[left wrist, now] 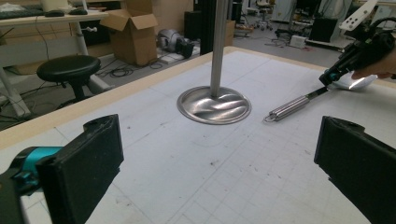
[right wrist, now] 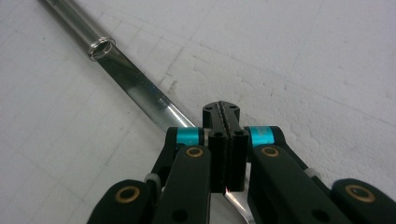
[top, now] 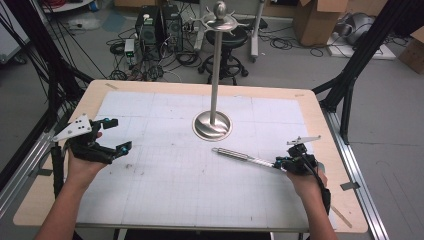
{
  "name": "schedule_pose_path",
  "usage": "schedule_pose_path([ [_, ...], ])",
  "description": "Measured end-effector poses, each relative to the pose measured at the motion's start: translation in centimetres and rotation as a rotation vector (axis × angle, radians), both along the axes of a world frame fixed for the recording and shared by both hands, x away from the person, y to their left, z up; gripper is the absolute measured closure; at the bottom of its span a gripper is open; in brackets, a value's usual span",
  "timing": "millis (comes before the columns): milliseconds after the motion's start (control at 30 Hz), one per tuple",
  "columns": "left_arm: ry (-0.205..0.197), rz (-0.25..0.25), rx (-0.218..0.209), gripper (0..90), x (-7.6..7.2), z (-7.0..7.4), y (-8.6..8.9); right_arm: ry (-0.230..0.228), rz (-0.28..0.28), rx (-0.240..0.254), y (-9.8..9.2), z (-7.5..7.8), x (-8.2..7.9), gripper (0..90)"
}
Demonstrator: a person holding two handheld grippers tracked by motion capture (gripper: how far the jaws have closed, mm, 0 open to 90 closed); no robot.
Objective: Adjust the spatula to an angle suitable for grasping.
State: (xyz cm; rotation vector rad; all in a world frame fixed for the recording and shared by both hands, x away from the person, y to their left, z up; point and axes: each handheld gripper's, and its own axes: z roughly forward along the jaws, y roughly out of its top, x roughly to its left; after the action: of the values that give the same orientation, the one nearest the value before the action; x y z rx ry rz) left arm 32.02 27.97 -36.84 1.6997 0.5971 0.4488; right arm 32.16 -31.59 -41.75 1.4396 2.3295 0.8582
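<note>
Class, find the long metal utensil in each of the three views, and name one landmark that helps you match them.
High view: utensil right of centre, before the stand.
Left gripper view: utensil upper right.
Right gripper view: utensil upper left, running between shut jaws.
Shared landmark: right gripper clamping it.

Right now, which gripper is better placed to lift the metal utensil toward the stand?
Right. The right gripper is shut on the utensil; the left gripper is open, away from it.
</note>
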Motion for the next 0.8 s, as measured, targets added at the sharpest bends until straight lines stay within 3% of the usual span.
schedule_pose_path([
  [233, -0.002, -0.003, 0.000, 1.8, 0.00, 0.00, -0.05, 0.015, -0.011, 0.003, -0.01, -0.12, 0.36, 90.0],
  [800, 0.004, -0.002, 0.009, 1.8, 0.06, -0.11, -0.10, 0.034, 0.000, 0.013, 0.24, 0.19, -0.50, 90.0],
])
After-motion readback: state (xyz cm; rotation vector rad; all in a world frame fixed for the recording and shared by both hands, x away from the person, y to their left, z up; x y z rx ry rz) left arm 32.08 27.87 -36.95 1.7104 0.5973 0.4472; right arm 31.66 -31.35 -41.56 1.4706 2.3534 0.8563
